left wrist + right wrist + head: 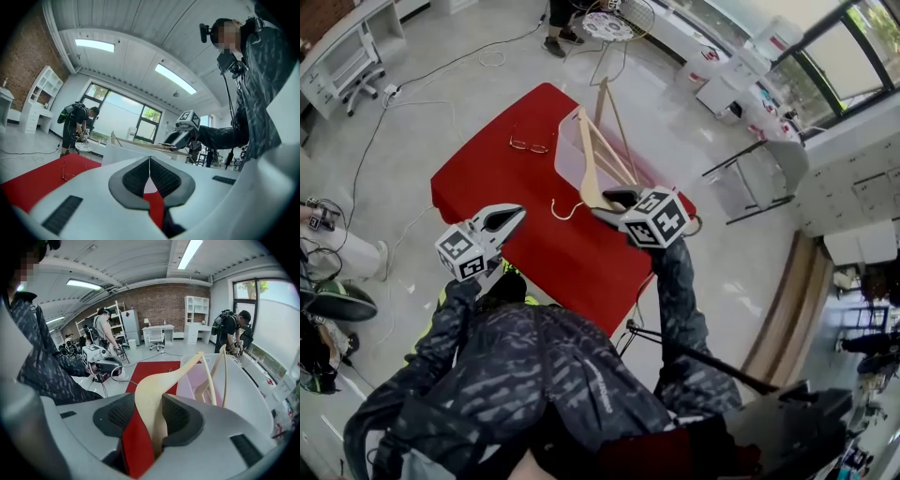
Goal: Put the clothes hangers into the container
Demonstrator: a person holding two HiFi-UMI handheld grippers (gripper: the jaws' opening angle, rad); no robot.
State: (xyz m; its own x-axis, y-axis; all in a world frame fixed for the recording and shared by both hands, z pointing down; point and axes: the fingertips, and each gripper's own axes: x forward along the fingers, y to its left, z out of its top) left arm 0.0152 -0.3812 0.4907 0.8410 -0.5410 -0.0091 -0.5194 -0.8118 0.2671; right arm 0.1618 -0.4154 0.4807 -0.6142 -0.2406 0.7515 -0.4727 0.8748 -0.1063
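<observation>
Closest to the head camera are the person's dark patterned sleeves, reaching out over a red desk [487, 183] that carries a pale see-through container [565, 141]. The right tongs [614, 197] are clenched on a wooden hanger [587, 164] near its neck. The right gripper view shows the pale wood pinched between the two dark pads, and the metal hook [565, 211] juts out over the red cloth on the person's side. From that grip the hanger slants up and away, so its far arm hangs over the container and perhaps dips just inside, while the neck end is outside the near wall. This hanger looks to be mid-placement, not yet let go. A second hanger [615, 117] appears to stand tilted in the container beyond it, though where one hanger ends and the other begins is hard to tell. If that is right, one piece is already in. The left tongs [514, 217] hang at the desk's near edge, well apart from the container, pressed together with nothing between them. What is left, by my reading, is to lower the held hanger fully in and release it. A small thin wire thing [528, 145] also lies on the cloth, and I cannot say what it is.
</observation>
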